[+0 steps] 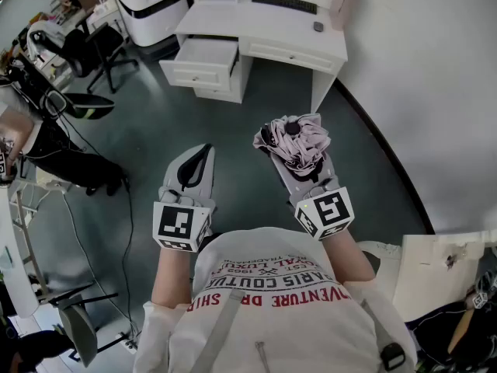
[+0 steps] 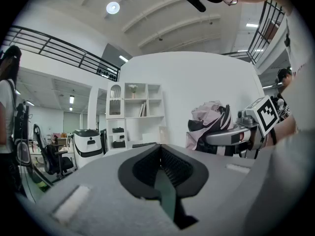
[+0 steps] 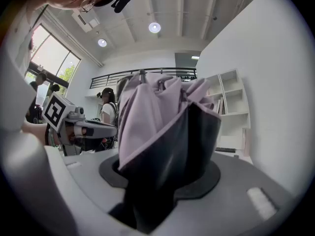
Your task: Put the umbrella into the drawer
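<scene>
**Task object.** The folded umbrella of pale pink and black fabric point(image 1: 295, 140) is sitting in the right gripper point(image 1: 301, 169), well short of the white wooden desk point(image 1: 264, 33) and out in front of its right end. It is not lying in any drawer. The bunched canopy is spilling out over the jaw tips towards the desk.

**Right gripper.** Its 2 jaws are clamping on the umbrella; in the right gripper view the dark fabric is filling the gap between the black pads. The gripper is pointing level, towards the desk.

**Left gripper.** The left gripper point(image 1: 203, 150) is hovering beside the right one, also well short of the desk, roughly in line with the desk's left drawer stack. Its jaws are closing together at the tips and are holding nothing.

**Drawer.** The white open drawer point(image 1: 198, 76) is projecting from the desk's left side towards the person, with its inside showing bare.

**Desk surroundings.**
- A flat black keyboard point(image 1: 283, 2) is lying on the desk top.
- A small dark mouse point(image 1: 318, 26) is lying on the desk top just to the right of the keyboard.
- The plain white wall point(image 1: 435, 92) is running along the desk's right end.
- The dark grey-green floor point(image 1: 233, 123) is stretching between the desk and both grippers.
- A black wheeled office chair point(image 1: 101, 49) is standing to the left of the desk.
</scene>
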The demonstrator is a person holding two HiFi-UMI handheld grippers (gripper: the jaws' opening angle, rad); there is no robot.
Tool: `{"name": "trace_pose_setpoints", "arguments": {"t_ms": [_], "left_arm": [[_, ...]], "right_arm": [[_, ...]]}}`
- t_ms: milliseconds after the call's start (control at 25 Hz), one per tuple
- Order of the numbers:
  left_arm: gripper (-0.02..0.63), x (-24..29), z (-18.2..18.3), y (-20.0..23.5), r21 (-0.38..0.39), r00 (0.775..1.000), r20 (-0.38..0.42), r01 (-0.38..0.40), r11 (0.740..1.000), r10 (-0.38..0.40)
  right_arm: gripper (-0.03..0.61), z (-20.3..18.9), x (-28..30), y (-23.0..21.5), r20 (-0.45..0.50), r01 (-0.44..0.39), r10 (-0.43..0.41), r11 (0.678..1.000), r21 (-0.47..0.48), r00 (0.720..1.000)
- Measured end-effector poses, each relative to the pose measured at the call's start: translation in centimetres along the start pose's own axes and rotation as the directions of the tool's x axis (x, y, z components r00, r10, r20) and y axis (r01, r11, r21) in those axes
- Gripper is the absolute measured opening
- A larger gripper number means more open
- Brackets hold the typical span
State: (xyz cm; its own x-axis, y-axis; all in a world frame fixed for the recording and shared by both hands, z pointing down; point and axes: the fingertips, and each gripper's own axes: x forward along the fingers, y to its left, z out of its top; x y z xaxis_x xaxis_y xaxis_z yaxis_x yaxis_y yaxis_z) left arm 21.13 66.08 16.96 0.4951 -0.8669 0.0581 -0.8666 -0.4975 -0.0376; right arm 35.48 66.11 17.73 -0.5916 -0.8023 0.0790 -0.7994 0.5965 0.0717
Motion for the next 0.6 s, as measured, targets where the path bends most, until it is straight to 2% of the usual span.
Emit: {"name": "trace_pose_setpoints", "arguments": {"t_ms": [360,600], "left_arm": [[0.006,0.5,-0.4,-0.6,-0.004,1.0,-0.009,0.007,1.0,-0.007],[0.008,1.0,-2.3,-0.5,-0.018,0.998,-0.066,-0.001,1.0,0.0]], "right_arm": [[0.204,-1.1,-0.2,-0.5,-0.02,0.007,-0.006,1.0,0.017,1.0],[0.204,-3.2,0.4,-1.1,-0.071,0.0,0.003,0.999,0.048,0.997]]}}
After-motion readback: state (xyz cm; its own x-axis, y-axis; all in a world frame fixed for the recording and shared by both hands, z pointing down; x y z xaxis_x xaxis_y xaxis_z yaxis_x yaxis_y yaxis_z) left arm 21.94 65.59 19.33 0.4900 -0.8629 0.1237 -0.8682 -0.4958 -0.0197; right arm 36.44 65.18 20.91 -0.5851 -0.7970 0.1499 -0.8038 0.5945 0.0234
